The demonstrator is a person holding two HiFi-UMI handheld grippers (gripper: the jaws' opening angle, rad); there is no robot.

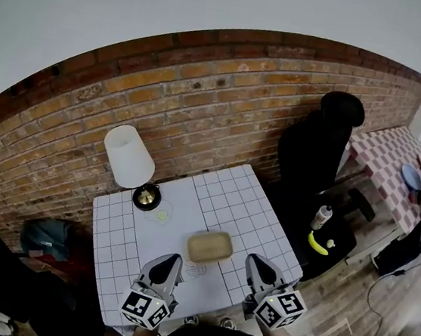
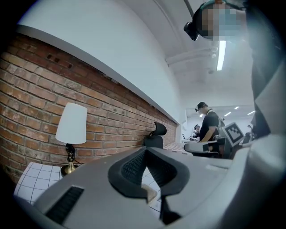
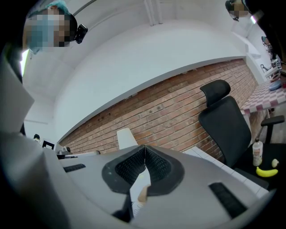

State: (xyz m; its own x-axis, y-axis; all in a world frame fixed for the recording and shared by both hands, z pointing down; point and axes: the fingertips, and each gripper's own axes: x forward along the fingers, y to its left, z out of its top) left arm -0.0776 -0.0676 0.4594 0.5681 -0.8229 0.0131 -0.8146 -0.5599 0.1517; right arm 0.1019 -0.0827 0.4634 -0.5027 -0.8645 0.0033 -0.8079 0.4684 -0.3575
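My left gripper [image 1: 171,260] hovers over the near left part of a white grid-patterned table [image 1: 245,198], jaws shut with nothing between them. My right gripper [image 1: 255,261] hangs over the near right part, also shut and empty. Between and just beyond them lies a shallow tan tray [image 1: 210,246]. In the left gripper view the closed jaw tips [image 2: 146,150] point toward the brick wall and a lamp [image 2: 71,129]. In the right gripper view the closed tips [image 3: 145,147] point at the wall, with the lamp shade [image 3: 126,137] behind them.
A white-shaded lamp [image 1: 130,163] with a brass base stands at the table's far left, a small green object [image 1: 162,214] beside it. A black office chair [image 1: 314,157] stands right of the table; a banana [image 1: 317,243] and bottle [image 1: 322,215] lie below it. A person [image 2: 208,125] stands far off.
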